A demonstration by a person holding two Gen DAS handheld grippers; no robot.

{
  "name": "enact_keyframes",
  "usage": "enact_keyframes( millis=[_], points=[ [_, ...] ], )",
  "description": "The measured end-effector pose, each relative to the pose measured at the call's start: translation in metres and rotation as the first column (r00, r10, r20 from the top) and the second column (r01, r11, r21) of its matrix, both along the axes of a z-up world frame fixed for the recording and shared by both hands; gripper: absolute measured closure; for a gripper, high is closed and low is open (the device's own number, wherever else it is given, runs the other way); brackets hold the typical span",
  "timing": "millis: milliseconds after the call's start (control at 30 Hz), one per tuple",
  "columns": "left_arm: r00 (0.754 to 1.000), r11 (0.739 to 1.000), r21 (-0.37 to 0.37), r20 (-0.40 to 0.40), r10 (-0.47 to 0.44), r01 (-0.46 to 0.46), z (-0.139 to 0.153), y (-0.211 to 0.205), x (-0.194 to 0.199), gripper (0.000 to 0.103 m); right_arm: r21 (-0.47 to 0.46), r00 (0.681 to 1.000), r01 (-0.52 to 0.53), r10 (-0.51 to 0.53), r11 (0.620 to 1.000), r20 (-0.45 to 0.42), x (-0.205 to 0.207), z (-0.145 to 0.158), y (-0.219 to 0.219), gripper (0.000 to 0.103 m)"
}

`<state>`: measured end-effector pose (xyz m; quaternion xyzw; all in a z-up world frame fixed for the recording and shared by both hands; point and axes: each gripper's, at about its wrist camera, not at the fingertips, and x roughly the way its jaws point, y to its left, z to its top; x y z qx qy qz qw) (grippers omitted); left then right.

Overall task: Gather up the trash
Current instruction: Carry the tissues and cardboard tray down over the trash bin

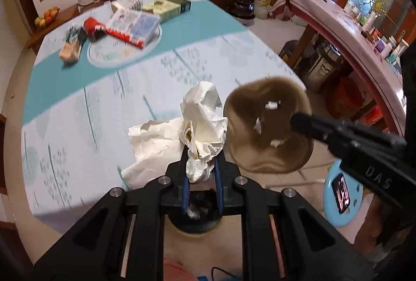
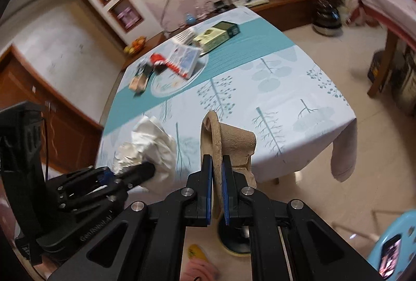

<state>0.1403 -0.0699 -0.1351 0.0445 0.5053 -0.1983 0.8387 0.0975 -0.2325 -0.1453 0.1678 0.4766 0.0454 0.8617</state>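
Note:
My left gripper (image 1: 201, 164) is shut on a crumpled white paper (image 1: 200, 119), held above the near edge of the table; it also shows in the right wrist view (image 2: 148, 143) at the left. My right gripper (image 2: 217, 171) is shut on the rim of a brown paper pulp tray (image 2: 234, 145), held upright. In the left wrist view the tray (image 1: 267, 127) hangs to the right of the paper with small white scraps on it. A dark bin (image 1: 197, 216) sits on the floor below both grippers, also seen in the right wrist view (image 2: 238, 234).
The table (image 1: 182, 60) has a pale patterned cloth with a teal band. At its far side lie a clear plate (image 1: 122, 52), several boxes (image 1: 135, 26) and wrappers. A blue stool (image 1: 340, 195) with a phone stands at the right. A long counter (image 1: 351, 28) runs along the right.

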Motion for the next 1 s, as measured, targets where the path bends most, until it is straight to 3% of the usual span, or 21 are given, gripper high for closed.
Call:
enact_keyframes(
  millis=[167, 333, 567, 1000],
  points=[
    [0.999, 0.999, 0.029, -0.039, -0.018, 0.019, -0.022, 0.005, -0.032, 0.090, -0.045, 0.997, -0.062, 0.060, 0.997, -0.042, -0.027, -0.010, 0.009, 0.097],
    [0.996, 0.997, 0.080, -0.082, -0.014, 0.021, -0.056, 0.010, -0.053, 0.090, -0.075, 0.986, -0.107, 0.096, 0.991, -0.139, -0.049, -0.047, 0.017, 0.097],
    [0.986, 0.994, 0.100, -0.167, -0.017, 0.034, -0.109, 0.012, -0.063, 0.090, -0.105, 0.963, -0.133, 0.103, 0.986, -0.249, -0.065, -0.113, 0.018, 0.097],
    [0.959, 0.985, 0.152, -0.283, -0.030, 0.076, -0.236, 0.002, -0.072, 0.090, -0.108, 0.923, -0.120, 0.071, 0.987, -0.379, -0.067, -0.239, 0.015, 0.097]
  ],
)
